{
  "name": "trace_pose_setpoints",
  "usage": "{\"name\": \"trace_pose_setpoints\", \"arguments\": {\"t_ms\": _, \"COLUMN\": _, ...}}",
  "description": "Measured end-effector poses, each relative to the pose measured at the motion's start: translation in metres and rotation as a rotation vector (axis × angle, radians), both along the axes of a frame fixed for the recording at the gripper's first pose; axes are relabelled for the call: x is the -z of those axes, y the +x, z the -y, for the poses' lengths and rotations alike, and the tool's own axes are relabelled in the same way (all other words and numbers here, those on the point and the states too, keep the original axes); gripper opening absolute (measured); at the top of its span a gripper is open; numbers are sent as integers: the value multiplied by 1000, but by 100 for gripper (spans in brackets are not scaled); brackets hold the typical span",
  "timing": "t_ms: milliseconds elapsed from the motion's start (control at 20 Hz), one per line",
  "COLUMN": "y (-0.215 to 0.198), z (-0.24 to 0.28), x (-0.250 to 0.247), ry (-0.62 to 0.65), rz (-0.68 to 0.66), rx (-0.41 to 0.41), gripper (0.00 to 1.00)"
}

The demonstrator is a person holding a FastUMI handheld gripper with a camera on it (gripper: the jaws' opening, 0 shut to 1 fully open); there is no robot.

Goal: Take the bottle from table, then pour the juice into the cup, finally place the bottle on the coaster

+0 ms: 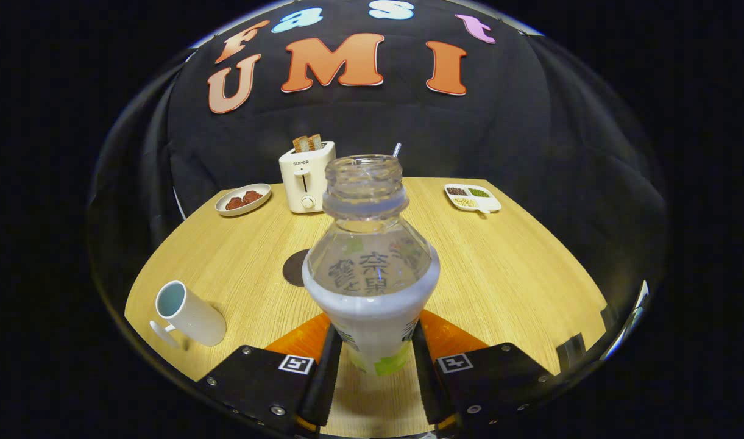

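A clear plastic bottle (370, 268) with no cap, holding white juice in its lower half, stands upright between my fingers. My gripper (375, 360) is shut on the bottle's lower body, one finger pressing each side. A white cup (189, 315) with a handle stands on the wooden table (499, 274) to the left of my fingers, its mouth seen from above. A dark round coaster (294, 267) lies on the table just behind the bottle, to its left, half hidden by it.
At the back of the table stand a white toaster (306, 175) with bread slices, a small plate (243, 199) of dark food to its left, and a divided dish (472, 197) at the back right. A thin straw-like stick (396, 149) rises behind the bottle's mouth.
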State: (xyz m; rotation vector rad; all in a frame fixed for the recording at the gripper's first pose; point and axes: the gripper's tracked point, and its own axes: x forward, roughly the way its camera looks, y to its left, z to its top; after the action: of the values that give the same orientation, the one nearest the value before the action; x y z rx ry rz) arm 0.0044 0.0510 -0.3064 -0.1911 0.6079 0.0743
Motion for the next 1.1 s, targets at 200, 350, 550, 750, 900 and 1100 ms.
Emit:
{"name": "trace_pose_setpoints", "arguments": {"t_ms": 200, "y": 0, "z": -29, "x": -27, "ry": -90, "rz": 25, "rx": -63, "gripper": 57}}
{"name": "trace_pose_setpoints", "arguments": {"t_ms": 350, "y": -2, "z": -49, "x": -38, "ry": -205, "rz": 33, "rx": -125, "gripper": 57}}
{"name": "trace_pose_setpoints", "arguments": {"t_ms": 550, "y": -2, "z": -70, "x": -46, "ry": -365, "rz": 57, "rx": -192, "gripper": 57}}
{"name": "trace_pose_setpoints", "arguments": {"t_ms": 750, "y": 0, "z": -97, "x": -44, "ry": -489, "rz": 79, "rx": -277, "gripper": 56}}
{"name": "trace_pose_setpoints", "arguments": {"t_ms": 900, "y": -1, "z": -113, "x": -40, "ry": -619, "rz": 98, "rx": -353, "gripper": 56}}
{"name": "trace_pose_setpoints", "arguments": {"t_ms": 1100, "y": 3, "z": -129, "x": -36, "ry": -795, "rz": 140, "rx": -455, "gripper": 56}}
